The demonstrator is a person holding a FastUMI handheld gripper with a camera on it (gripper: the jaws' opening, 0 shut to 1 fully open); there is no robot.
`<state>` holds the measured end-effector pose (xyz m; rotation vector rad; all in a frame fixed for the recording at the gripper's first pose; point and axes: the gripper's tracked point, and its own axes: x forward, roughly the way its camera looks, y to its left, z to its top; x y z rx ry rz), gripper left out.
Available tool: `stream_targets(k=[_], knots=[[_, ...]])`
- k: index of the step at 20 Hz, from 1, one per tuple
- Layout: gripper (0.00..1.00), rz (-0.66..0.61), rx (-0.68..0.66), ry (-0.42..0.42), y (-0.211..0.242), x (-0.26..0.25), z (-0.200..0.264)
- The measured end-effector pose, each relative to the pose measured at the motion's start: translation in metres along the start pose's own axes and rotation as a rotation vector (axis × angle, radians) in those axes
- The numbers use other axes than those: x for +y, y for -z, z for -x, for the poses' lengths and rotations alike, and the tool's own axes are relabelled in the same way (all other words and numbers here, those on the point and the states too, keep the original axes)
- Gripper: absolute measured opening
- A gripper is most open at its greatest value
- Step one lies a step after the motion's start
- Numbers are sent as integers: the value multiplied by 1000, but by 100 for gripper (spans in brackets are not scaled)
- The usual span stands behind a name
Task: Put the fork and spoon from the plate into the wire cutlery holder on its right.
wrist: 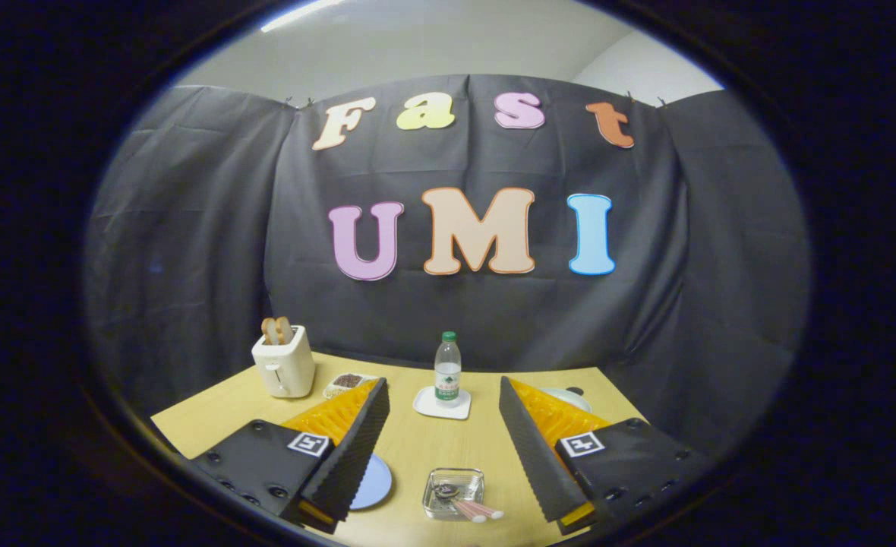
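Note:
My gripper (pixel 443 384) hangs above the wooden table (pixel 410 448), open, with nothing between its fingers. Below the gap between the fingers stands the small wire cutlery holder (pixel 452 486). Two pink-handled utensils (pixel 480 510), which I take for the fork and spoon, lie in it, their handles poking out over its near right corner. Left of the holder lies a light blue plate (pixel 376 482), mostly hidden under the left finger (pixel 342 448); its visible part is bare.
A water bottle (pixel 448 370) stands on a white coaster (pixel 442 403) beyond the fingertips. A white toaster (pixel 284 367) with bread in it and a small dish (pixel 349 382) sit at the back left. A white object (pixel 567 396) peeks from behind the right finger.

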<state>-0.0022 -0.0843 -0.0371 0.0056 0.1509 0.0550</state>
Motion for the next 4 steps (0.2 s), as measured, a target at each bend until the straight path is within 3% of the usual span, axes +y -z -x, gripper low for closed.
stream_targets(k=[4], knots=[[94,-40,-39,4,-11,11,4]])
